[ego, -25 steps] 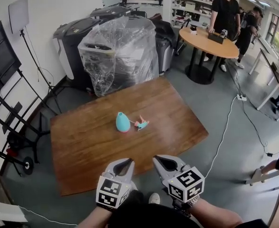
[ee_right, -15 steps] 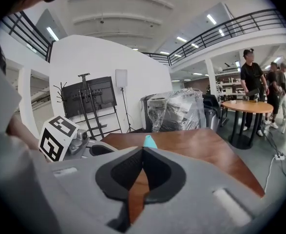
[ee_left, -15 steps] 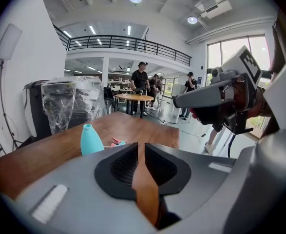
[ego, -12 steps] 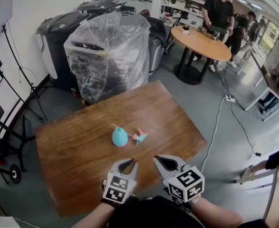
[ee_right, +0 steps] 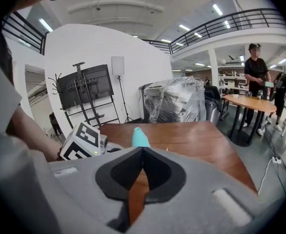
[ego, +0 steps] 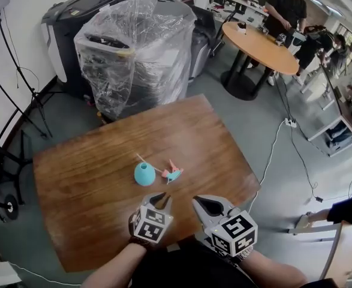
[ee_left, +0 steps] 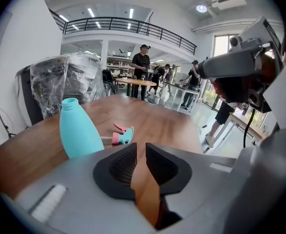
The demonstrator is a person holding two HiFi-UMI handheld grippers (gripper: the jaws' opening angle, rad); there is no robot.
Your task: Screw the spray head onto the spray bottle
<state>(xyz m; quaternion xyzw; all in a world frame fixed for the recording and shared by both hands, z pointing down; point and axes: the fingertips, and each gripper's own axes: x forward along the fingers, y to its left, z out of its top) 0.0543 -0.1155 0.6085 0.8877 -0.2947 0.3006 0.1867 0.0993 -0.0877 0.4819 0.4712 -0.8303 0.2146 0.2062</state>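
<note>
- One container stands on the brown wooden table [ego: 86, 185]: a turquoise spray bottle [ego: 144, 174]. It is upright near the table's middle, with its narrow neck bare and open. Its wall is opaque, so what it holds cannot be told.
- The spray head [ego: 173, 172], pink and turquoise, lies on its side just to the right of the bottle in the head view, off the neck. Its thin dip tube runs back towards the bottle; whether the tube touches the bottle cannot be told.
- The left gripper [ee_left: 141, 147] hangs over the near part of the table, with the bottle a little ahead and to the left of its tips. Its jaws have just been opening and stand a narrow slit apart. Only table wood shows through the slit, and the gripper holds nothing.
- The right gripper [ee_right: 143, 149] is beside it, with its jaws closed tip to tip and empty. In the right gripper view the bottle's top rises just above the tips.
- Beyond the table's far edge stands a large machine wrapped in clear plastic [ego: 134, 47], with dark grey office machines behind it.
- Further right is a round wooden table [ego: 262, 44], where a person in black [ego: 286, 8] stands.
- A white cable [ego: 270, 161] trails over the grey floor to the right of the brown table.
</note>
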